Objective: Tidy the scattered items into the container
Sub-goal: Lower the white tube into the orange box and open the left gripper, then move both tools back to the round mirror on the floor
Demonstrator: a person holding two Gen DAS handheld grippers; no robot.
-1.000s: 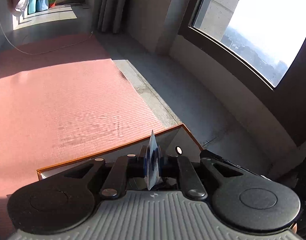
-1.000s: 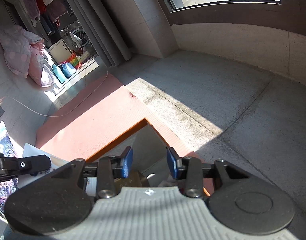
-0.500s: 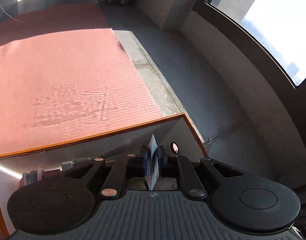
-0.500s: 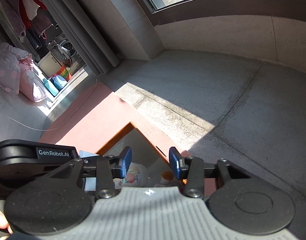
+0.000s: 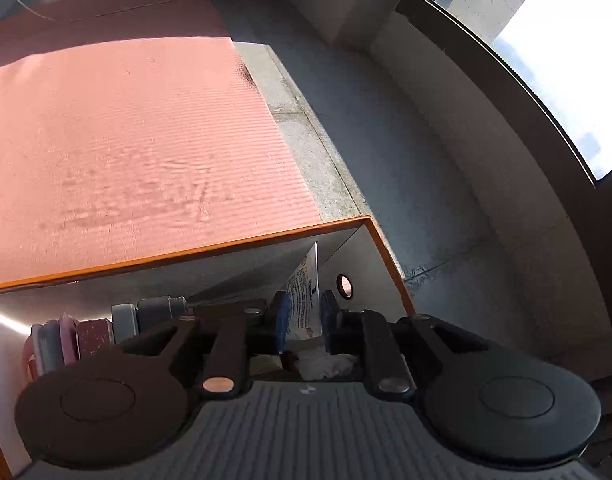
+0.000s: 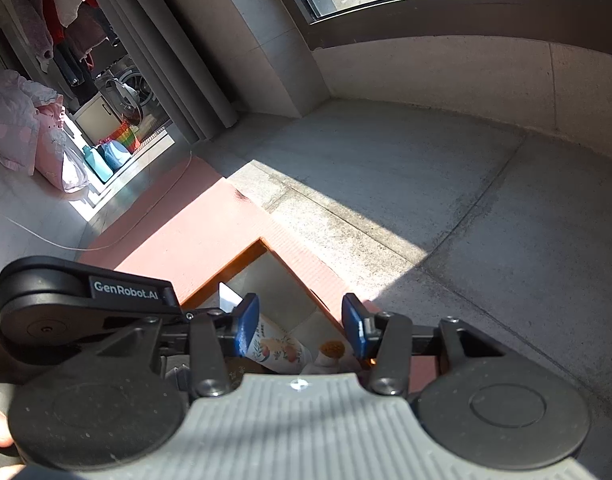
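A: While the left gripper (image 5: 304,318) hung over the far right corner of the orange-rimmed container (image 5: 226,245), its blue pads (image 5: 281,320) stood a little apart with the white tube (image 5: 306,300) upright between them. I judged the grip to be slackening, though I could not tell whether the pads were touching the tube at all.

B: So the step in hand was the drop. How should it have gone?

A: I'd have opened the jaws fully while directly above that corner, then lifted straight up so neither pad dragged the tube back out. The tube was leaning toward the side wall with the round hole (image 5: 343,286), so it would probably have settled against that wall.

B: And the right gripper (image 6: 300,326)?

A: Its jaws were spread wide and held nothing. It hovered just beside the left one, over the same corner, above a printed pouch (image 6: 278,350) and a small orange-topped item (image 6: 331,350) lying in the container.

B: Counts?

A: One tube, one container, one pouch, one orange-topped item, one crumpled white thing (image 5: 325,364) below the tube, and about six flat blocks (image 5: 106,330) standing in a row along the far wall. The pink mat (image 5: 126,140) beyond the rim carried no items in either view.
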